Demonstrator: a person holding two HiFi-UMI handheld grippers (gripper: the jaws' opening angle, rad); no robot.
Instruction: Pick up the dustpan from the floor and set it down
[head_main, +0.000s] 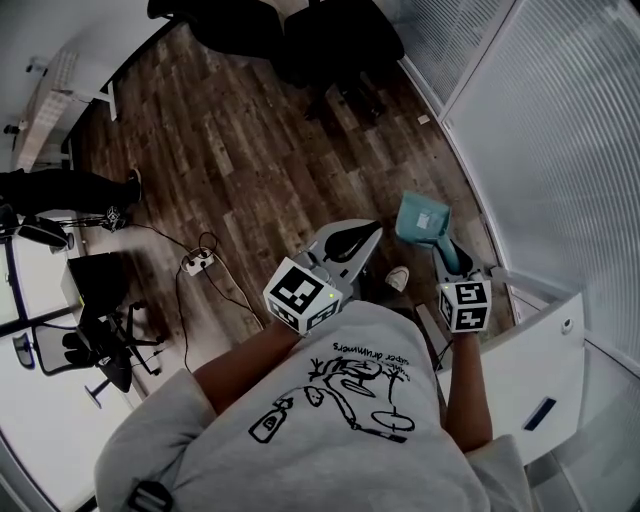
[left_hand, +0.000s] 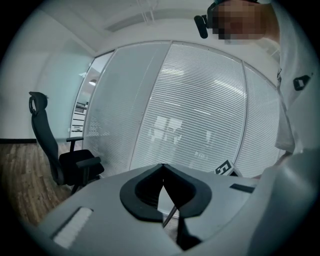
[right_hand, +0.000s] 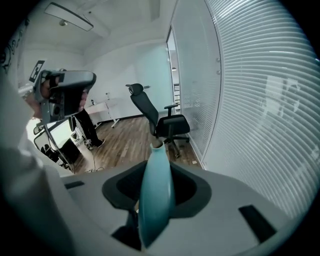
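A: So, which step by now?

B: Past the pick-up, judging by the height: already off the brown wood-plank floor (head_main: 250, 150) and up in the air beside the tall glass wall with white slatted blinds (head_main: 560, 130).

A: Meaning the teal plastic dustpan (head_main: 422, 222)?

B: Yes. Clamped by its tapered handle in the right gripper (head_main: 452, 262), with the jaws drawn in and pressing on the handle from both sides, and the pan end out ahead of the person in the grey printed T-shirt (head_main: 330, 430).

A: And the left gripper (head_main: 345, 240)?

B: Aimed at the blinds, with the jaws brought together at the tips and nothing between them.

A: Next, then?

B: Probably only the setting down. Lower gently, keep the pan level, pick a bare patch of floor, and ease the jaws apart only once resting there.

A: Anything in the way?

B: Closest, the white cabinet (head_main: 540, 370) just beside the right forearm, with the glass wall right behind it; little room to swing on that side. Farther off, black office chairs (head_main: 340, 40) at the far end, another black chair (head_main: 100, 350) and a standing person (head_main: 60, 185) over on the left. Smaller still, a white power strip with black cables (head_main: 198, 262) on the floor to the left, and a small pale thing (head_main: 398, 278) on the floor between the two grippers; too small to tell what.
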